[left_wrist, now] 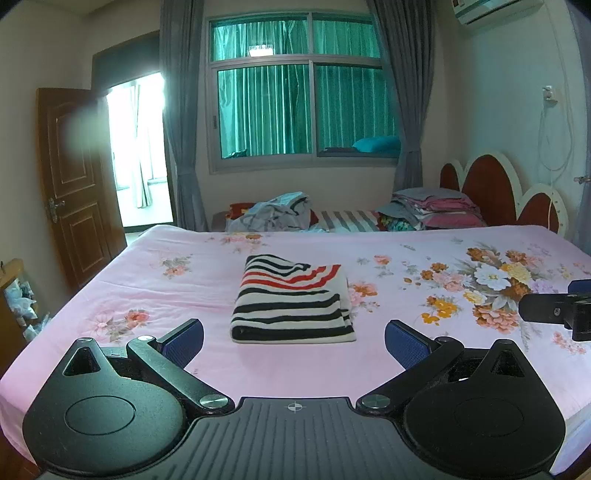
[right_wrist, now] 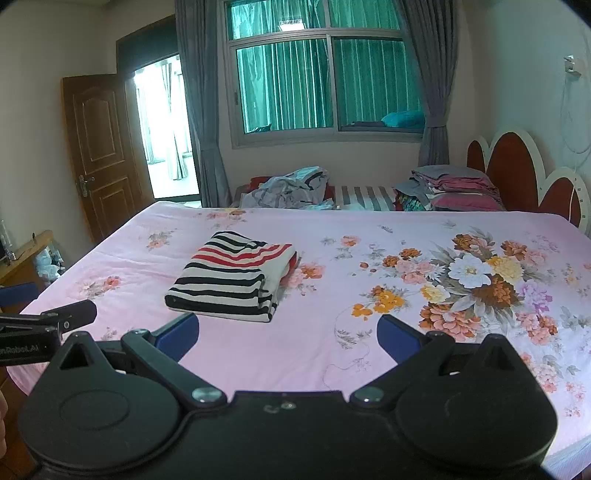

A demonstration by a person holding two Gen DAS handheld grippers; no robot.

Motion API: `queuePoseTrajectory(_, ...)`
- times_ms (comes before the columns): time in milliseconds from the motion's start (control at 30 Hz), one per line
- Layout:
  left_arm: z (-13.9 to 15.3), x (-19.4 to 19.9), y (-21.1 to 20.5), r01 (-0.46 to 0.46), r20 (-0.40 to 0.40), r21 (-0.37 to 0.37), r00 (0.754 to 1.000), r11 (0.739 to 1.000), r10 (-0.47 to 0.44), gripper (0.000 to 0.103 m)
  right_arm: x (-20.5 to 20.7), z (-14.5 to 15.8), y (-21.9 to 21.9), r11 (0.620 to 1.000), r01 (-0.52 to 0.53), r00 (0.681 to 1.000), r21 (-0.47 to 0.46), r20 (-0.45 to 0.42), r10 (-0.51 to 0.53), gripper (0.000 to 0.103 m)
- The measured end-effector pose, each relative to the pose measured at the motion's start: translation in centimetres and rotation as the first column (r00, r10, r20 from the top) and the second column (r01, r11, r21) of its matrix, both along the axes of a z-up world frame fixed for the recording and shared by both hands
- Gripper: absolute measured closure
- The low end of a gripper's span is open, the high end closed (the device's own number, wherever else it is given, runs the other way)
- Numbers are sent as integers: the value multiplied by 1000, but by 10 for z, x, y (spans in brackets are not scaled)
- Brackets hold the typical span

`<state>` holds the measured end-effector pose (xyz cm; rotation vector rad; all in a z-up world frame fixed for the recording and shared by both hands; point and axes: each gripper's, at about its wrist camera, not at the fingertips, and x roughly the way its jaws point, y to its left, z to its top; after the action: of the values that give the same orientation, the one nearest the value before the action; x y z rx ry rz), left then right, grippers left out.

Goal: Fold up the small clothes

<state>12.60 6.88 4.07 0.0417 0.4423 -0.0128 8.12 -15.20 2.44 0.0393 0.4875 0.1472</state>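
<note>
Both the left tongs [left_wrist: 293,341] and right tongs [right_wrist: 288,334] hung spread and empty near the folded black, white and red striped garment [left_wrist: 291,299] lying mid-bed on the pink floral sheet [left_wrist: 406,280]; I'd square its loose right edges gently.

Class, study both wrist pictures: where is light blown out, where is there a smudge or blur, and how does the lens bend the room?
Left wrist view: the doorway is blown out white, with a hazy smudge over the door; the bed edges bow. Right wrist view: the doorway glares too, no smudge there; the dark corners and curved window frame show fisheye distortion, and the striped garment stays sharp.
</note>
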Motion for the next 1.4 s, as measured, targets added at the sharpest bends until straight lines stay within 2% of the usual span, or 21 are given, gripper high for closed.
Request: queuePoseTrajectory(1400,-3,6,1,4,12,26,1000,1000,-5,0,6,-9,5,1000,-11,1000,-1,-12,11,0)
